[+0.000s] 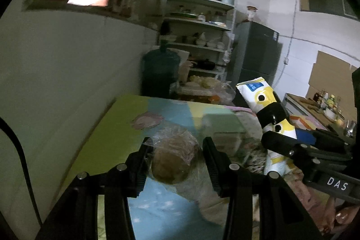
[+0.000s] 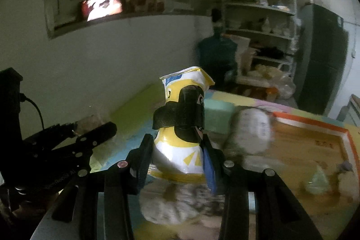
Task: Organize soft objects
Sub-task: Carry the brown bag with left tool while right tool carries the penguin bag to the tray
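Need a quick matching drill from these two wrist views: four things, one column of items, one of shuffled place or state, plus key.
Items
1. yellow-and-white packet
2. bun in clear wrap
3. orange-rimmed tray
4. blue water jug

Place or state
A. on the floor beyond the table, by the shelves
B. clamped between the right gripper's fingers
C. lying on the table, on the packet's right in the right wrist view
D. between the left gripper's fingers

Pairs: 1-B, 2-D, 3-C, 4-A
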The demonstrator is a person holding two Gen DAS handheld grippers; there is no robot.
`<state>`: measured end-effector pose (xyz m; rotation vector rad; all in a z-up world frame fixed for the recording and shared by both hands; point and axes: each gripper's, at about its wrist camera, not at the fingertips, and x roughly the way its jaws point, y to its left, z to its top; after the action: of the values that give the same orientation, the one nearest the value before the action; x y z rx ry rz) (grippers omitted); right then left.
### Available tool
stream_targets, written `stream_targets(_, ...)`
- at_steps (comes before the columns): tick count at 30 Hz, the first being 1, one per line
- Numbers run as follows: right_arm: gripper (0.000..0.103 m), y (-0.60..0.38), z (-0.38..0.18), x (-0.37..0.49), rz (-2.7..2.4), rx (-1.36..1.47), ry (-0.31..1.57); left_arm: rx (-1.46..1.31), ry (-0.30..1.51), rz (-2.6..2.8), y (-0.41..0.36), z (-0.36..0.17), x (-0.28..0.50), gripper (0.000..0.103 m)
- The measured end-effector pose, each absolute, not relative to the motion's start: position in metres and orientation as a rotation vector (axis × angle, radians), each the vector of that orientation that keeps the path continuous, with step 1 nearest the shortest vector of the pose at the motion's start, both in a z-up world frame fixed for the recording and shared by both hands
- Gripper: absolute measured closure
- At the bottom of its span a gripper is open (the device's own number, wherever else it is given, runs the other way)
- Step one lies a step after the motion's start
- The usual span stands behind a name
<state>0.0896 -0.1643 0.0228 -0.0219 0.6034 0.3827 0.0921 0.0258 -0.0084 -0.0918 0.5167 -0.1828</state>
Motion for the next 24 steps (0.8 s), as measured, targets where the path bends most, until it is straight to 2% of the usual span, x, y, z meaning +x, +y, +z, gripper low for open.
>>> stream_targets(24, 0.06, -0.341, 0.033, 0.064, 0.128, 0.075, 0.567, 0.024, 0.51, -0.408, -0.141, 0.019, 0.116, 0.057)
